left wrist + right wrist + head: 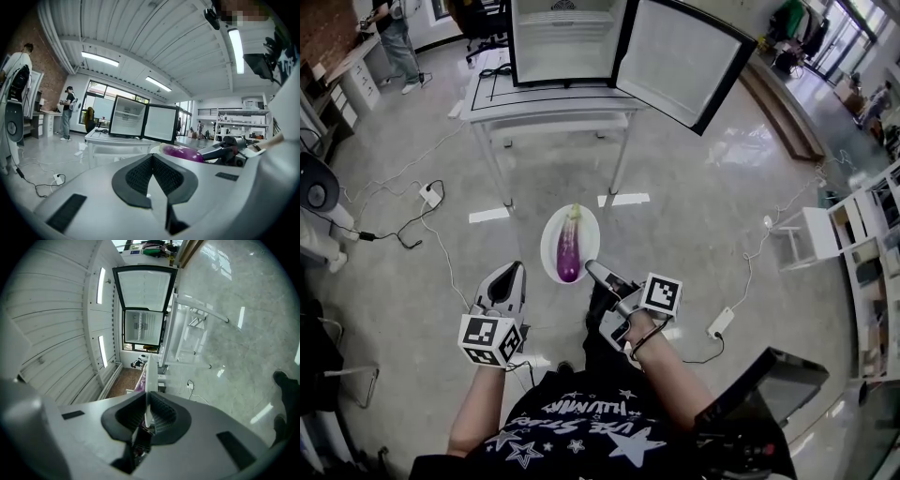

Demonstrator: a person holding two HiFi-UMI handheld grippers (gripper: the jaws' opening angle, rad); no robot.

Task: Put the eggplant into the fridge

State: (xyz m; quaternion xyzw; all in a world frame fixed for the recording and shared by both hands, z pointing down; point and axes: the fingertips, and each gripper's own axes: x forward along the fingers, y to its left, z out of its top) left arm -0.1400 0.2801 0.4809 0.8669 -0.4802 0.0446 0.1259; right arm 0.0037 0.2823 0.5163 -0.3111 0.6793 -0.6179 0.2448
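Note:
A purple eggplant (569,251) lies on a white plate (548,246) that hangs above the floor in front of me. My right gripper (591,269) is shut on the plate's near right rim; in the right gripper view the plate (151,380) runs edge-on between the jaws of the right gripper (147,401). My left gripper (516,269) is shut and empty, just left of the plate. The left gripper view shows the left gripper (151,157) shut, with the eggplant (183,152) beyond it. Ahead, the fridge (567,42) stands on a white table (553,101), its door (684,61) swung open to the right.
Cables and a power strip (431,195) lie on the floor at left, another power strip (720,323) at right. White shelving (862,244) stands at the right edge. A person (394,37) stands far left by a desk. A dark chair (769,394) is at my right.

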